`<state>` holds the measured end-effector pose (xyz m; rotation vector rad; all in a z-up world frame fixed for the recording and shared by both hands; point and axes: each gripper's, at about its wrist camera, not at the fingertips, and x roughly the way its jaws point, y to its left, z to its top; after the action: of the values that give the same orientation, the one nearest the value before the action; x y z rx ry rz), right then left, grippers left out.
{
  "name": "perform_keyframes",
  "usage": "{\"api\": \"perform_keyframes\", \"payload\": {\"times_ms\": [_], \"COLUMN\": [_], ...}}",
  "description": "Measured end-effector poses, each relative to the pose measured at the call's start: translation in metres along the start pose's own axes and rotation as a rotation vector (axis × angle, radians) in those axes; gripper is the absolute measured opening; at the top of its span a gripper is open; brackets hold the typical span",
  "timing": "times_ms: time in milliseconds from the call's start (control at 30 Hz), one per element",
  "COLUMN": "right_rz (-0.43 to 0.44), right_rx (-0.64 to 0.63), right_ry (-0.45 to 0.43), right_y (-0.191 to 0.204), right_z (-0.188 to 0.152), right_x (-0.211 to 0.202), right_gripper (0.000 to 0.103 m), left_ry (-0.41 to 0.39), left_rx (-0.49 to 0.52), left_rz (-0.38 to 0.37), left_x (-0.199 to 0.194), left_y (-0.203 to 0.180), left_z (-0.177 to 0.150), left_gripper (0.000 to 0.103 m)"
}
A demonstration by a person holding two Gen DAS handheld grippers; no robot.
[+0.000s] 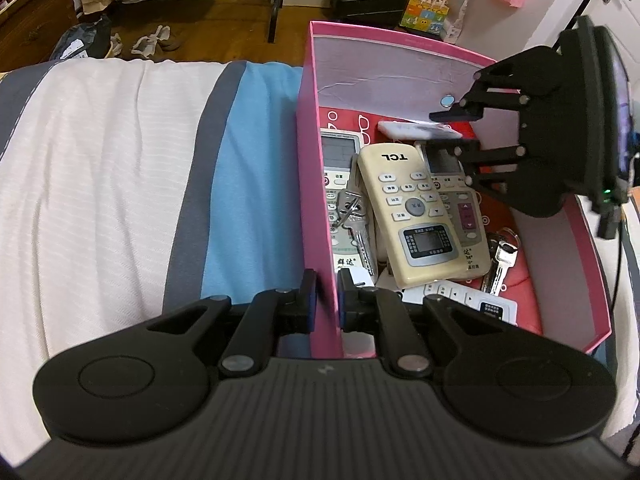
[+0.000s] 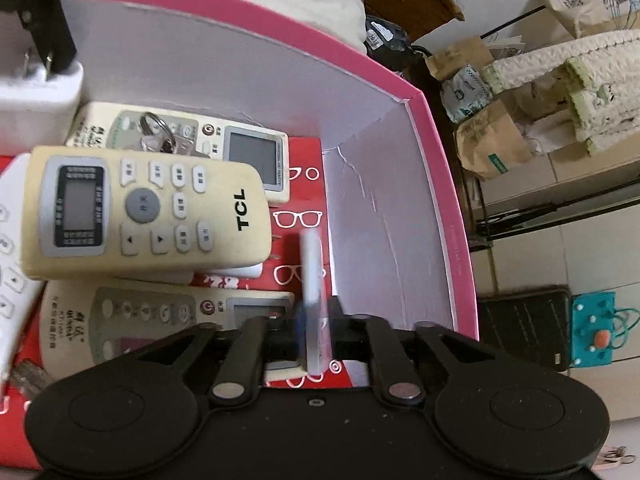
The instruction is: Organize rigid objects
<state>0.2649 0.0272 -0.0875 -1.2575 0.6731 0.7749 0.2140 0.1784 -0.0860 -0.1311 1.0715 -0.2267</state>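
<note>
Striped bedding (image 1: 120, 160) carried the pink box (image 1: 316, 168). Inside it, near the far wall, the right tool (image 2: 316, 320) gripped a thin white card (image 2: 314, 280) edge-up above the red floor, seemingly to slot it beside the TCL remote (image 1: 416, 208). The left tool (image 1: 326, 292) pinched the box's side wall, probably steadying it.

TCL remote (image 1: 416, 208) hides remotes (image 1: 460, 204) beneath.
</note>
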Motion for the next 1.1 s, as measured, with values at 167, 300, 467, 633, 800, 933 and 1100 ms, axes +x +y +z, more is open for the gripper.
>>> {"api": "perform_keyframes", "payload": {"times_ms": [167, 300, 467, 633, 800, 933, 1100], "right_rz": [0.116, 0.174, 0.236, 0.267, 0.253, 0.230, 0.186], "right_rx": [0.176, 0.361, 0.653, 0.859, 0.908, 0.944, 0.975], "right_ry": [-0.037, -0.094, -0.205, -0.297, -0.363, -0.401, -0.432], "right_y": [-0.014, -0.023, -0.029, -0.023, -0.013, -0.014, -0.012], "right_z": [-0.015, -0.033, -0.063, -0.087, -0.099, -0.104, -0.119], "right_x": [-0.019, -0.039, -0.068, -0.083, -0.106, -0.127, -0.165], "right_gripper": [0.040, 0.040, 0.042, 0.043, 0.043, 0.044, 0.045], "left_ry": [0.001, 0.002, 0.006, 0.015, 0.004, -0.034, -0.083], "left_rx": [-0.001, -0.001, -0.002, -0.002, -0.006, 0.001, 0.033], "left_rz": [-0.002, 0.007, 0.033, 0.078, 0.122, 0.147, 0.179], "left_x": [0.001, 0.002, 0.002, 0.000, -0.013, -0.033, -0.061], "left_y": [0.000, -0.002, -0.005, -0.012, -0.020, -0.031, -0.055], "left_z": [0.000, 0.001, 0.001, 0.001, 0.003, 0.005, 0.005], "left_gripper": [0.010, 0.010, 0.010, 0.010, 0.010, 0.010, 0.010]}}
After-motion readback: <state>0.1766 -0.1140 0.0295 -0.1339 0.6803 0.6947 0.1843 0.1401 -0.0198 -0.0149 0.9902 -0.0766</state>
